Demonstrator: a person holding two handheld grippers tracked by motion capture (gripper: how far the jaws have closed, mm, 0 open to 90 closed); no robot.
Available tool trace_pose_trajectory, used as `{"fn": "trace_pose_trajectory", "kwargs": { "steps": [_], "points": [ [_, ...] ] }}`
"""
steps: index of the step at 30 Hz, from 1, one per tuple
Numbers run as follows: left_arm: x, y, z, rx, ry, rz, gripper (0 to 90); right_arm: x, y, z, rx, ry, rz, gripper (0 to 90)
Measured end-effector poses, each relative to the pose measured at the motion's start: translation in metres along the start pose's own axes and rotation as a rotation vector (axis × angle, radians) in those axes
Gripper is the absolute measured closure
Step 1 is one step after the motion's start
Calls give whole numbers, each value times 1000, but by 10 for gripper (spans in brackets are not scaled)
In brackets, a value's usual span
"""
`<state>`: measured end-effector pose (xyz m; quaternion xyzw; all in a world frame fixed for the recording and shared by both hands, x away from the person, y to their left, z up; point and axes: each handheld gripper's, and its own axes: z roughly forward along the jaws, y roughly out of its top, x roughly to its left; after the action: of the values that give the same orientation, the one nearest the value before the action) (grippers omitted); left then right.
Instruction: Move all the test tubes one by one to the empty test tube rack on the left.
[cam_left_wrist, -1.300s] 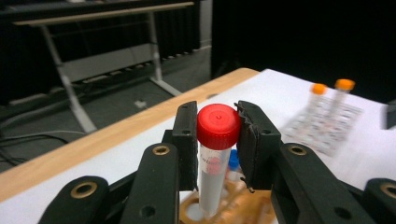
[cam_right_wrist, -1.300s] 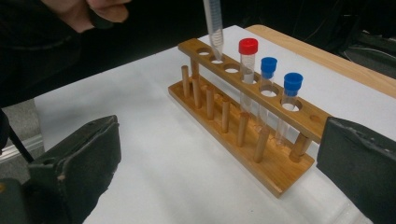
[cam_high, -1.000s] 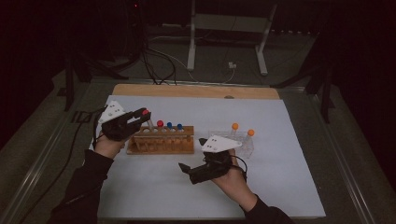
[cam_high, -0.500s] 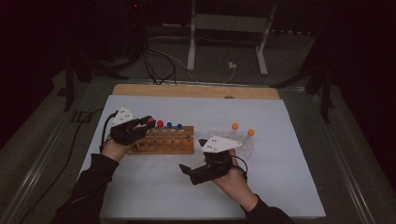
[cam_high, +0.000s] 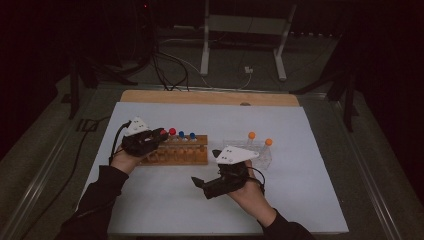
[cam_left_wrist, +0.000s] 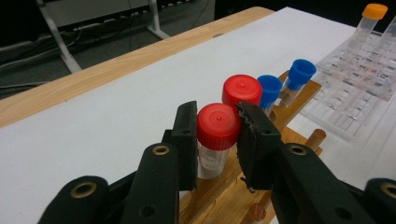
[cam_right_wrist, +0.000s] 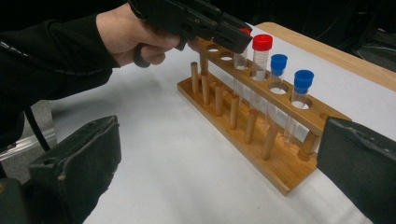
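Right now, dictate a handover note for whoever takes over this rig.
Left gripper: fingers shut on a red-capped tube, lowered into the wooden rack.
Right gripper: open, holding nothing, low over the white mat.
Rack: another red-capped tube and two blue-capped tubes.
Clear rack: two orange-capped tubes.
Left: release it; the orange ones probably follow.

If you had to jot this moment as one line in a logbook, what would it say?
left gripper: shut on red-capped tube, tube in wooden rack | right gripper: open, holding nothing | clear rack: two orange-capped tubes
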<state>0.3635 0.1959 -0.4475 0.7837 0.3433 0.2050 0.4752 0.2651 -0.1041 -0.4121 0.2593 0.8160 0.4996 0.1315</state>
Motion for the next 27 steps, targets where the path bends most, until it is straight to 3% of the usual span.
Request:
{"fn": "trace_pose_trajectory", "kwargs": {
  "steps": [7,14,18,20,21,27],
  "points": [
    [0,0,-1,5,-13,-3,686,0,1,-1,-7,4,-2,0],
    [-5,2,-11,-10,-38,2,414,-4,2,-7,-23,-3,-1,0],
    [-11,3,-18,-26,-83,0,189,-9,4,-14,-38,-20,5,0],
    [-15,3,-21,-39,-132,4,128,-12,3,-17,-41,-30,7,0],
    [-17,3,-22,-38,-136,7,82,-15,3,-19,-43,-39,10,0],
    [-32,5,-32,-74,-216,25,23,-32,2,-35,-73,-97,34,0]
  ]
}}
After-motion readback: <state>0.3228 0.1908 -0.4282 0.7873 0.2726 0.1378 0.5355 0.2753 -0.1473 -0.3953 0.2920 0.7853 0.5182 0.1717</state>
